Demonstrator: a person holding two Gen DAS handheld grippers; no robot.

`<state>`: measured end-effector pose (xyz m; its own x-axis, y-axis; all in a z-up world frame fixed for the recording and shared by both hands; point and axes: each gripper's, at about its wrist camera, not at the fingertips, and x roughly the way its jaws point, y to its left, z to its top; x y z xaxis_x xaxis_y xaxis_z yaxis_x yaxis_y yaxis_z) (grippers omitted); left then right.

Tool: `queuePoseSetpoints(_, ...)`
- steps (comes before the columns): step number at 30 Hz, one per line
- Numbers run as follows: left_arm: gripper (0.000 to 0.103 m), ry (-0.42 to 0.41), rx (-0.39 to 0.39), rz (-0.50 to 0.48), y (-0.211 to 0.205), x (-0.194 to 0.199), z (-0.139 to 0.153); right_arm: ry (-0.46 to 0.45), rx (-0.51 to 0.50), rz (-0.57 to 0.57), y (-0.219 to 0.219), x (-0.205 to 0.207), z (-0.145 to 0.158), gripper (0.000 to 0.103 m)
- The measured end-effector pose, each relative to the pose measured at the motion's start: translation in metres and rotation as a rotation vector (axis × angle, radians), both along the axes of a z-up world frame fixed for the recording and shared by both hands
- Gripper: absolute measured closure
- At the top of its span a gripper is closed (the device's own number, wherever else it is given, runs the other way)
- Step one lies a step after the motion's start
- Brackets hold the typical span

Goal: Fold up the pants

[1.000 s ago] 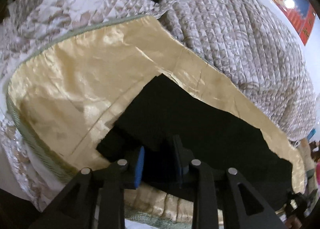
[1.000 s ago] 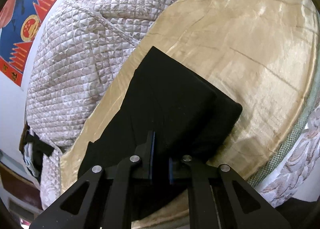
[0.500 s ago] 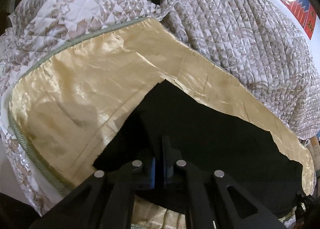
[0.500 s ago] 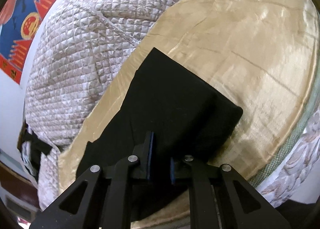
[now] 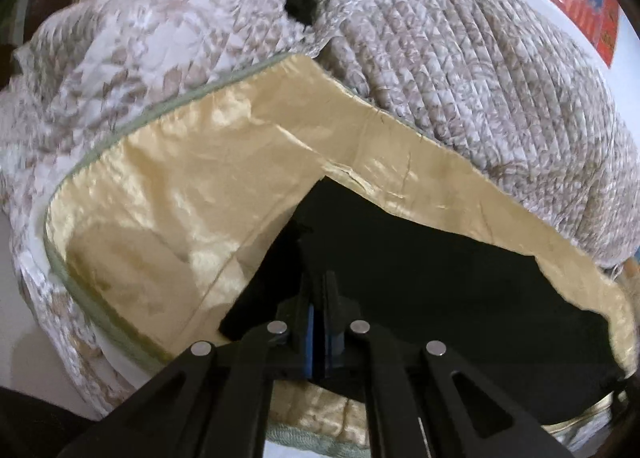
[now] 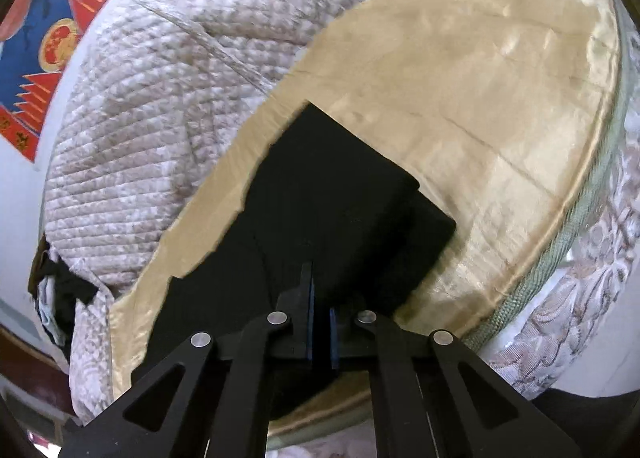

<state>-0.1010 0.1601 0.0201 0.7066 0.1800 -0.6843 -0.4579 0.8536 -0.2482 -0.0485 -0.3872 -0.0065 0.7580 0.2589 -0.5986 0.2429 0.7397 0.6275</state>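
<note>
A: State? Location of the pants (image 6: 332,194)?

B: On the gold bedspread (image 6: 500,106). Left gripper (image 5: 320,298) and right gripper (image 6: 320,298) each pinch the near edge; the jaws have just closed.

A: Procedure: lift both evenly, keep the edge taut, fold away.

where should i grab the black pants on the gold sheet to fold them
Grip the flat black fabric pants along the near edge, coming from the bed's front side. That edge faces both tools and lies flat on the shiny gold satin sheet; the far edge sits deep across the bed.

Black pants (image 5: 440,278) run off the lower-right edge.
</note>
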Motion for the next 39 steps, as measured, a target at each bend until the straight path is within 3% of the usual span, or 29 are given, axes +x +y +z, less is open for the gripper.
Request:
queuePoseSetpoints(3,0.098,0.086,0.001,0.001,0.0,0.009,-0.015,0.018,-0.06,0.003,0.004,0.004,0.001,0.099)
queuePoseSetpoints(7,0.094,0.085,0.052,0.05,0.002,0.002,-0.003,0.093,-0.036,-0.028,-0.001,-0.001,-0.013,0.094)
queuePoseSetpoints(11,0.094,0.065,0.011,0.133,0.015,-0.01,0.007,0.092,-0.117,-0.092,-0.004,-0.022,0.005,0.086)
queuePoseSetpoints(14,0.093,0.028,0.042,0.113,0.006,-0.007,0.02,0.004,-0.186,-0.133,-0.004,-0.038,0.031,0.086)
queuePoseSetpoints(18,0.075,0.01,0.01,-0.023,-0.02,0.008,0.024,-0.087,-0.25,0.03,0.031,-0.023,0.041,0.079)
queuePoseSetpoints(21,0.067,0.029,-0.041,-0.129,-0.036,0.02,0.015,-0.031,-0.244,0.132,0.05,-0.008,0.022,0.079)
queuePoseSetpoints(23,0.066,0.097,-0.06,-0.169,-0.042,0.031,0.001,0.033,-0.271,0.187,0.059,0.001,0.004,0.079)
queuePoseSetpoints(24,0.066,0.146,-0.065,-0.172,-0.043,0.035,-0.008,0.121,-0.283,0.217,0.061,0.009,-0.012,0.079)
queuePoseSetpoints(26,0.066,0.142,-0.038,-0.177,-0.044,0.036,-0.007,0.139,-0.235,0.197,0.054,0.009,-0.018,0.079)
queuePoseSetpoints(30,0.066,0.144,-0.002,-0.215,-0.051,0.059,0.009,0.073,-0.318,0.147,0.047,0.016,0.009,0.079)
queuePoseSetpoints(34,0.065,0.128,0.1,-0.259,-0.06,0.095,0.019,0.016,-0.345,0.228,0.055,0.064,0.031,0.079)
queuePoseSetpoints(39,0.065,0.176,0.19,-0.23,-0.051,0.128,0.0,0.088,-0.441,0.262,0.059,0.123,0.022,0.079)
